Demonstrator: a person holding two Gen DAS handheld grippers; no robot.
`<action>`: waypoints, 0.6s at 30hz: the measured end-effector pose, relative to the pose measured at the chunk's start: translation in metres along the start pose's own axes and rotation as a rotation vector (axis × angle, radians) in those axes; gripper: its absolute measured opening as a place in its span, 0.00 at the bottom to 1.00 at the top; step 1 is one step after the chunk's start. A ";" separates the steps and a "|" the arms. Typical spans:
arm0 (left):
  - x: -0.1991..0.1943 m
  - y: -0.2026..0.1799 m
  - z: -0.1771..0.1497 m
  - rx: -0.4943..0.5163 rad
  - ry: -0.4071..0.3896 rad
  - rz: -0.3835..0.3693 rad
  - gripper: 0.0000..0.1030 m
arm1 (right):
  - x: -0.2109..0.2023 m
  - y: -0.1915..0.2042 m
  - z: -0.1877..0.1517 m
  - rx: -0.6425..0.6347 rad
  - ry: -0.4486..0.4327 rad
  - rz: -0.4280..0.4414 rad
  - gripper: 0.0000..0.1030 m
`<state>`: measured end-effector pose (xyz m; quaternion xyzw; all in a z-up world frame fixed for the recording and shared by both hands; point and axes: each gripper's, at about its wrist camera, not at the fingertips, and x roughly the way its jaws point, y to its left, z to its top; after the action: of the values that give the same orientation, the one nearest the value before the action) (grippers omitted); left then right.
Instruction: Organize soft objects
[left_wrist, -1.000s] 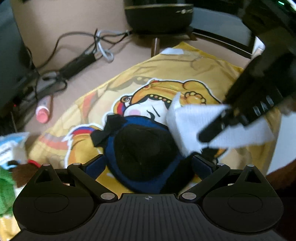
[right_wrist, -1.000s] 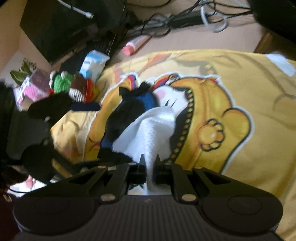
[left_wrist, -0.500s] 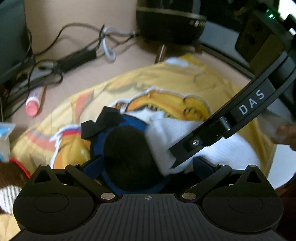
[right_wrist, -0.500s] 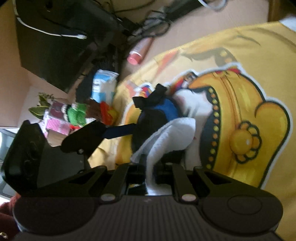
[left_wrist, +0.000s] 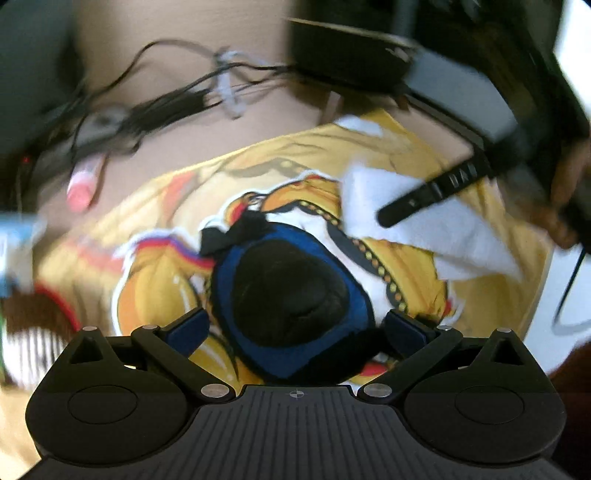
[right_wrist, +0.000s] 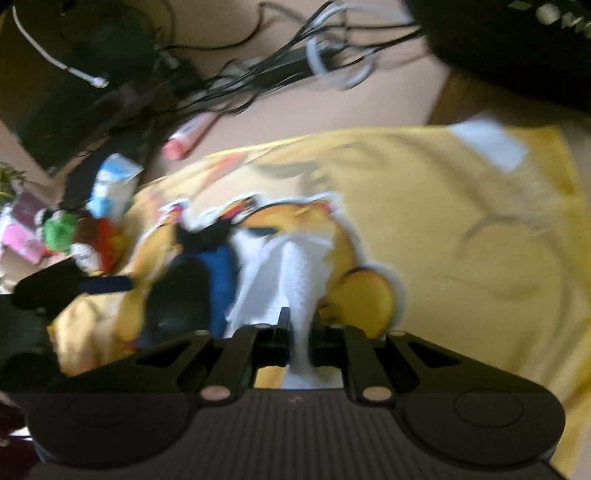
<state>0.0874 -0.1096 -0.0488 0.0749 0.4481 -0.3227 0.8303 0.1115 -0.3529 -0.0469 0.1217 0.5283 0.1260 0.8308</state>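
Tan desk (left_wrist: 192, 122) w/ yellow cartoon cloth (right_wrist: 461, 229) over most of it; black cables (left_wrist: 159, 103) at 11 o'clock, pink tube (left_wrist: 83, 182) at 9. Right tool (right_wrist: 299, 325) clamped on white cloth (right_wrist: 291, 266), at 2 o'clock from blue-black pouch (left_wrist: 291, 295). Left tool (left_wrist: 295, 328) wide apart either side of pouch; contact unclear.

Soft daylight, both my views smeared by motion.
My fisheye bends everything at the rims; cables (left_wrist: 177, 99) streak, the yellow cushion (right_wrist: 461, 229) washes pale and fuzzy, and my own dark gripper bodies sit in shadow, sharper than what lies beyond.
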 end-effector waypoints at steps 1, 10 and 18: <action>-0.002 0.006 0.000 -0.062 -0.004 -0.017 1.00 | -0.004 0.000 0.003 -0.029 -0.021 -0.051 0.15; 0.003 -0.001 0.001 -0.127 -0.030 -0.101 1.00 | -0.029 0.056 0.052 -0.255 -0.195 0.043 0.52; 0.015 -0.004 -0.008 -0.154 -0.010 -0.078 1.00 | 0.074 0.121 0.051 -0.487 -0.018 0.062 0.51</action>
<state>0.0853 -0.1161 -0.0644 -0.0082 0.4699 -0.3197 0.8227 0.1780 -0.2181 -0.0477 -0.0650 0.4711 0.2739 0.8360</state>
